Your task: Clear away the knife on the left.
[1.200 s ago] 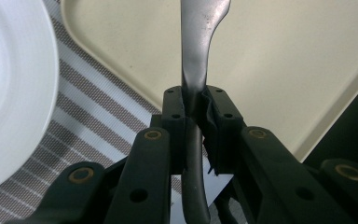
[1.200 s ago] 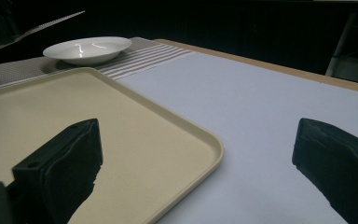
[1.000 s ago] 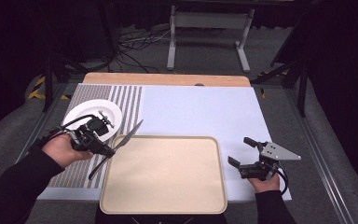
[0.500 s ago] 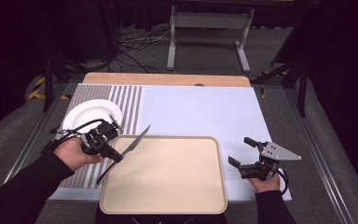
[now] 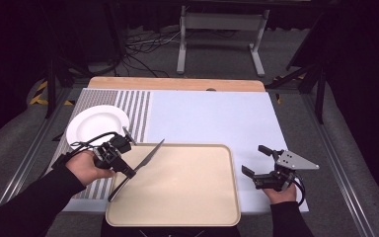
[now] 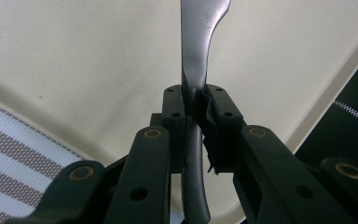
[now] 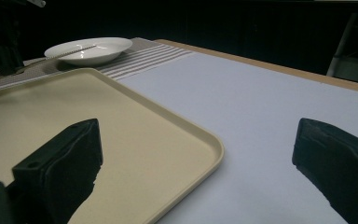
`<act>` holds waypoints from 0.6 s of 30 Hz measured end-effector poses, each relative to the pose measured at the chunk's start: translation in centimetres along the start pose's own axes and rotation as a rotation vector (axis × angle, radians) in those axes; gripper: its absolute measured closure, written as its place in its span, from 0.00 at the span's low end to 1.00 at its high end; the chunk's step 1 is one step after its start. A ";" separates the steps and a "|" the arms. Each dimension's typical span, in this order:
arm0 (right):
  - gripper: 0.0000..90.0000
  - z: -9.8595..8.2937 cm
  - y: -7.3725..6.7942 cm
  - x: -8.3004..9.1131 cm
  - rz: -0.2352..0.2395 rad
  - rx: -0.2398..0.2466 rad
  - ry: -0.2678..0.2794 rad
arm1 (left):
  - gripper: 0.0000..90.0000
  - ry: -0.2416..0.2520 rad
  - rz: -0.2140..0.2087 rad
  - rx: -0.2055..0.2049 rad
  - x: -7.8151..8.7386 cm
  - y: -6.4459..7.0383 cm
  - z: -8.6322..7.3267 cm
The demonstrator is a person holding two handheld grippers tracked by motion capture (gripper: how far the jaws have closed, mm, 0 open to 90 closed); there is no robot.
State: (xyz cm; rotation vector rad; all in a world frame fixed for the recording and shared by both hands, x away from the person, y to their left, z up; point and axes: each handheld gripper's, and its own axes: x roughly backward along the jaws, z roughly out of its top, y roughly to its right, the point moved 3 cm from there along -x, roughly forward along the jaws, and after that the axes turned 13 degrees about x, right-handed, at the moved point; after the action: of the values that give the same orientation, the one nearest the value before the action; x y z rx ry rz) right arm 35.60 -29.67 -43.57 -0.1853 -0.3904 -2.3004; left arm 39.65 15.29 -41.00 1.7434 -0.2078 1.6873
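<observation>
Grippers come first, two of them, one in each of the person's hands at the near edge of the table. The left black two-jaw gripper (image 5: 128, 170) has its jaws squeezed tight around one shiny silver metal knife (image 5: 138, 167). In the left gripper view the knife (image 6: 196, 56) runs straight up between the jaws, pinched at its thin neck, with its dark handle hanging below.

Seen from above, the knife slants over the near left corner of one big cream plastic tray (image 5: 187, 192). Its handle end pokes out past the tray's left rim and its blade points toward the far side. I cannot tell if the knife touches the tray.

The right black two-jaw gripper (image 5: 254, 160) sits just beside the tray's right rim, over the pale blue mat (image 5: 212, 118). Its jaws stand wide apart with nothing between them, as the right gripper view shows.

Farther off on the left lies one grey and white striped cloth (image 5: 135, 106). One round white plate (image 5: 96, 126) rests on it, near the left gripper.

I can read no words or labels on anything.
</observation>
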 end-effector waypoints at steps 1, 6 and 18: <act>0.02 0.0 0.0 0.0 0.000 0.000 0.001 | 0.89 -0.005 -0.003 0.000 -0.2 0.1 0.0; 0.02 0.0 0.0 0.0 0.001 0.000 -0.002 | 0.89 -0.026 -0.011 0.000 -1.0 0.1 -0.1; 0.03 0.0 0.0 0.0 0.001 0.000 -0.003 | 0.89 -0.046 -0.028 0.022 -2.4 -0.2 -0.3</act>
State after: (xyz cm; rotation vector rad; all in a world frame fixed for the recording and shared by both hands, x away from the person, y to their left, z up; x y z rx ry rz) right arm 35.57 -29.67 -43.56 -0.1889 -0.3917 -2.2993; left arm 39.18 14.84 -43.34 1.7949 -0.1855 1.6369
